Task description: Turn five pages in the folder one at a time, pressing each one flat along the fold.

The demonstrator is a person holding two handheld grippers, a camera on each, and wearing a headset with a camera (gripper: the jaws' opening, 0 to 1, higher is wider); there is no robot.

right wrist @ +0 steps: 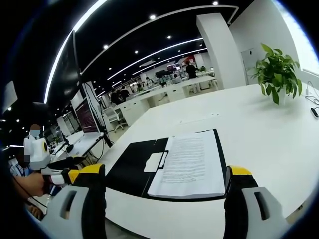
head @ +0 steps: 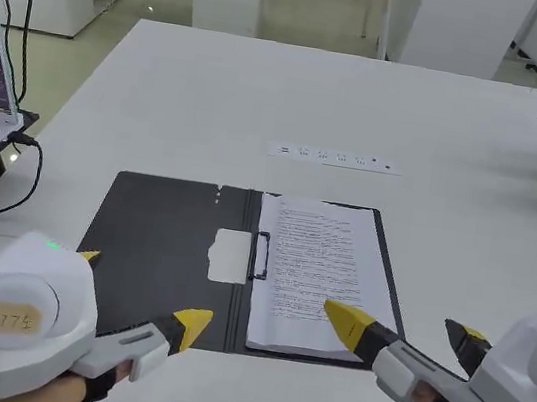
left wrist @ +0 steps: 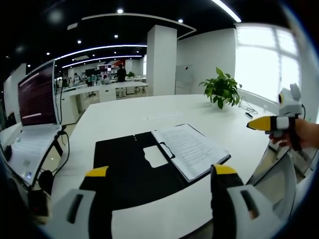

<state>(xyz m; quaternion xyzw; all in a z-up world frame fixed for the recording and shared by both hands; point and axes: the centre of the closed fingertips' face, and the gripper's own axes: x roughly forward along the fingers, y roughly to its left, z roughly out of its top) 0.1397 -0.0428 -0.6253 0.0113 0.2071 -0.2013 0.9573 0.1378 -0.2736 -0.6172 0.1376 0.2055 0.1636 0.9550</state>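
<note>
Just off the near edge of the folder (head: 159, 256), the left tool (head: 141, 288) and right tool (head: 399, 323) hover, jaws spread wide; beyond the folder's far edge the desk (head: 263, 99) stretches broadly.

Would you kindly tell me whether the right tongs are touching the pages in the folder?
Apart. The left gripper view shows the right tongs hanging in the air off to the side of the pages, with bare table between them.

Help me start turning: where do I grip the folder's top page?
Pinch the top page at its free right edge near the lower corner, coming from the right with the right gripper. The clip sits on the sheets' left edge, so probably only the right side lifts.
</note>
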